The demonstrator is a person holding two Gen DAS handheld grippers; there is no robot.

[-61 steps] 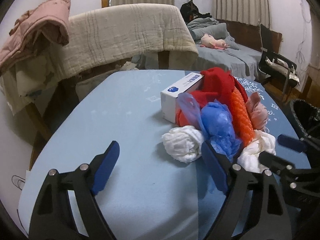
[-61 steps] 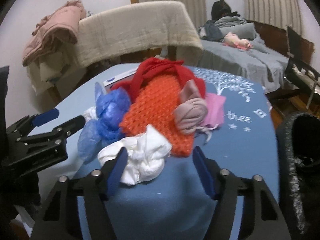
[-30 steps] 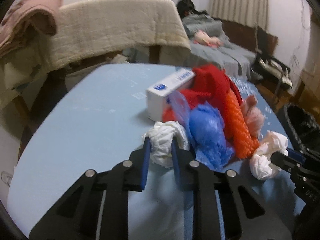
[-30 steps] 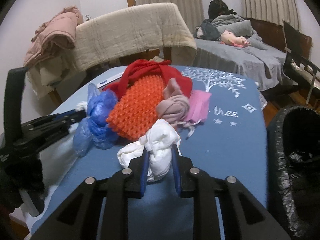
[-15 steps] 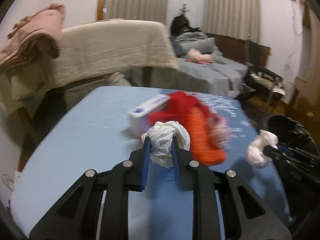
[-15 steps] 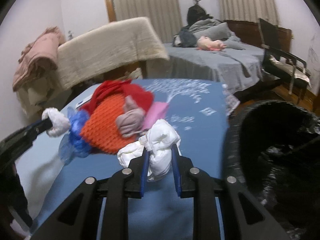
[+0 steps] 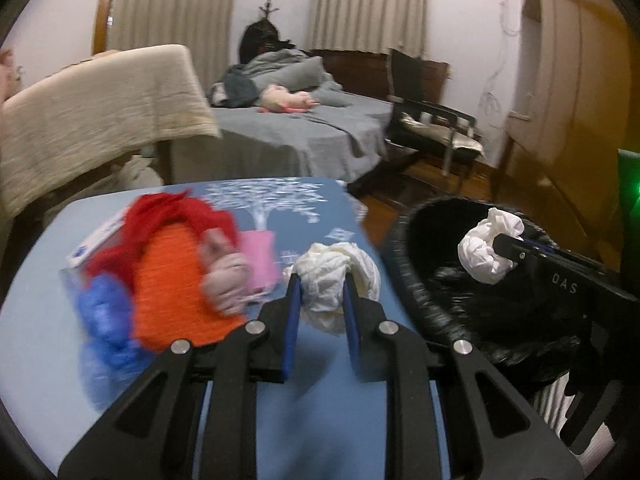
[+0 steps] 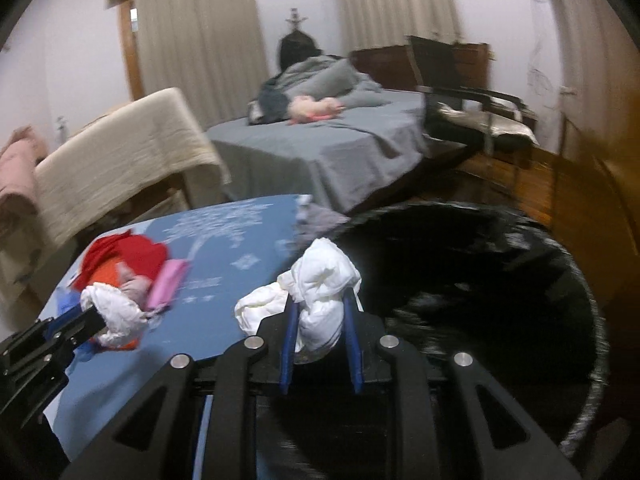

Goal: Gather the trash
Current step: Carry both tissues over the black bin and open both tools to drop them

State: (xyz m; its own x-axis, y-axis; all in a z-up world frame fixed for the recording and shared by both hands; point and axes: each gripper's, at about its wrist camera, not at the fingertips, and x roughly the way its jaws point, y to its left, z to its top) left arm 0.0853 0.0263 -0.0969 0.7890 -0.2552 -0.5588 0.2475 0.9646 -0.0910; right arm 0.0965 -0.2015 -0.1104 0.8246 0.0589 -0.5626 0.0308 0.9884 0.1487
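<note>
My left gripper (image 7: 319, 286) is shut on a crumpled white tissue wad (image 7: 334, 280), held above the blue table (image 7: 304, 412) near its right edge. My right gripper (image 8: 318, 308) is shut on a second white tissue wad (image 8: 320, 286), held over the rim of the black trash bin (image 8: 500, 280). In the left wrist view that wad (image 7: 486, 252) hangs over the bin (image 7: 424, 280). In the right wrist view the left gripper's wad (image 8: 112, 314) shows at lower left.
On the table lie a red cloth (image 7: 168, 212), an orange knit item (image 7: 176, 280), a blue plastic bag (image 7: 106, 316), a pink cloth (image 7: 258, 258) and a white box (image 7: 94, 244). A bed (image 7: 304, 132) and a chair (image 7: 432, 120) stand beyond.
Both grippers shut on white tissue wads, lifted them off the table and swung right. The right wad is now over the bin; the left follows near the table edge.
</note>
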